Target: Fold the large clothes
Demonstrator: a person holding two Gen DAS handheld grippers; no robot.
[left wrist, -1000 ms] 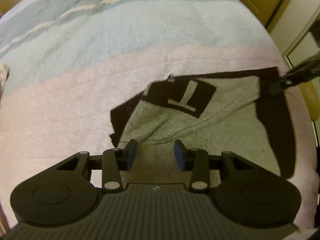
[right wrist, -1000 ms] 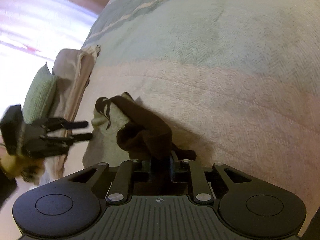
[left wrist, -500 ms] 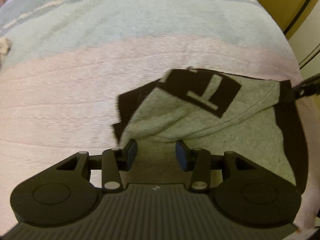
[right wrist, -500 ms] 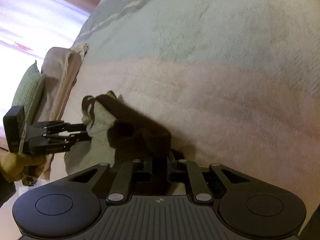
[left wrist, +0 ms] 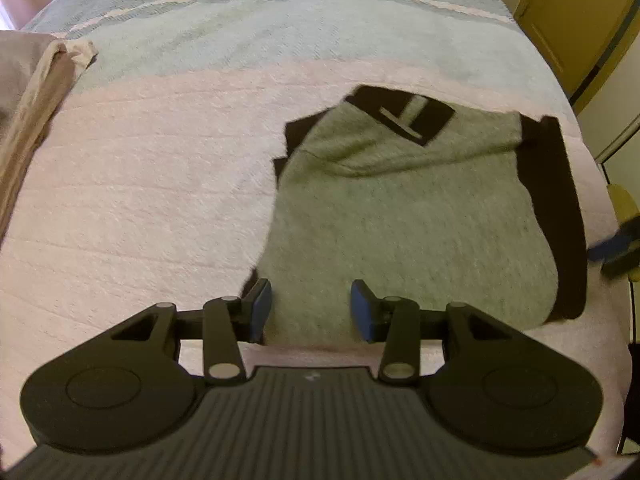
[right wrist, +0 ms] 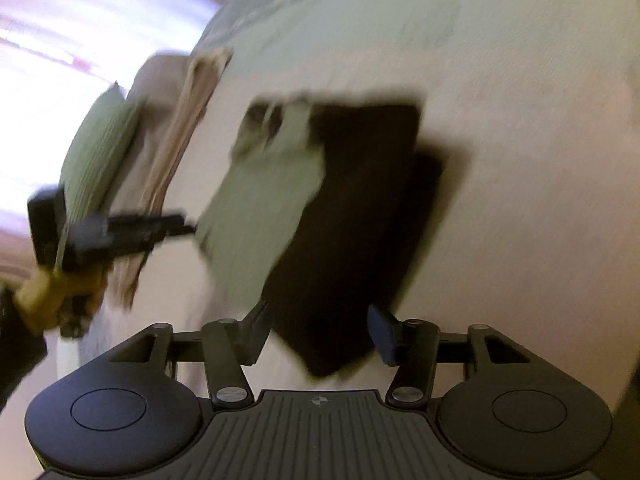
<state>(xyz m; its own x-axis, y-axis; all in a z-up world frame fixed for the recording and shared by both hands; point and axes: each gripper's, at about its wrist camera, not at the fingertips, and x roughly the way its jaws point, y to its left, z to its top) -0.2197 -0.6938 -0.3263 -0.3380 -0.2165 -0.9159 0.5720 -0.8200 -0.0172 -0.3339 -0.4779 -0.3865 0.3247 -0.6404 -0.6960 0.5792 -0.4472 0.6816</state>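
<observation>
A bedroom in a home. A bed fills the view ahead of the fingers, spread with a woven blanket (left wrist: 168, 184) in pink and pale blue bands (with thin white stripes far ahead). Left of the fingers lie a green ribbed pillow (right wrist: 100, 152) and folded beige linen (left wrist: 28, 92); a yellow door (left wrist: 576, 20) stands far right.

Each of the 2 fisheye views looks forward along its own tongs, tilted down at the bed (left wrist: 140, 184). The left wrist view sits close above the folded garment (left wrist: 400, 220), near its front edge. The right wrist view faces the same garment (right wrist: 344, 208) from its other side, blurred, and catches the left tongs (right wrist: 188, 230) beyond.
</observation>
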